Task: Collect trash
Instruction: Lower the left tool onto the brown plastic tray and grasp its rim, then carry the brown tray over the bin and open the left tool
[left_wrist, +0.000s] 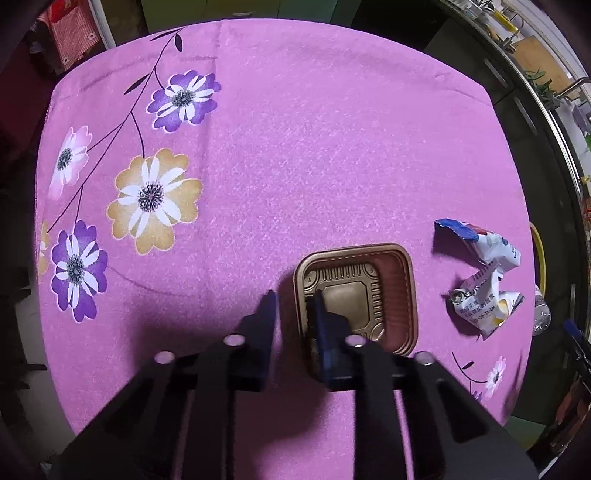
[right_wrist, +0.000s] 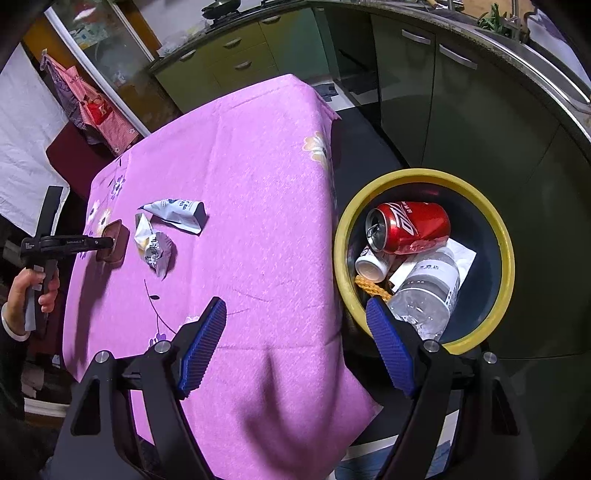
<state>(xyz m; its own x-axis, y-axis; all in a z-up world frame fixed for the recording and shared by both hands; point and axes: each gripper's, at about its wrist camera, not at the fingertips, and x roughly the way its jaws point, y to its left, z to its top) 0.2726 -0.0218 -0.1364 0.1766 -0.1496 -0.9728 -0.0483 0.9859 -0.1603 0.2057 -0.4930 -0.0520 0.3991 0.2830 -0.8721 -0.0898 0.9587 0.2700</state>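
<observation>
While the left tool (left_wrist: 291, 306) pinches the near wall of the brown plastic tray (left_wrist: 356, 291) on the pink-clothed counter (left_wrist: 295, 147), the right tool (right_wrist: 295, 314) gapes empty; light, thin and springy, that tray seems best held by its rim.

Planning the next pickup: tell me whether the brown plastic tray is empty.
Empty: the brown plastic tray sits open side up, its ribbed floor bare where visible.
</observation>
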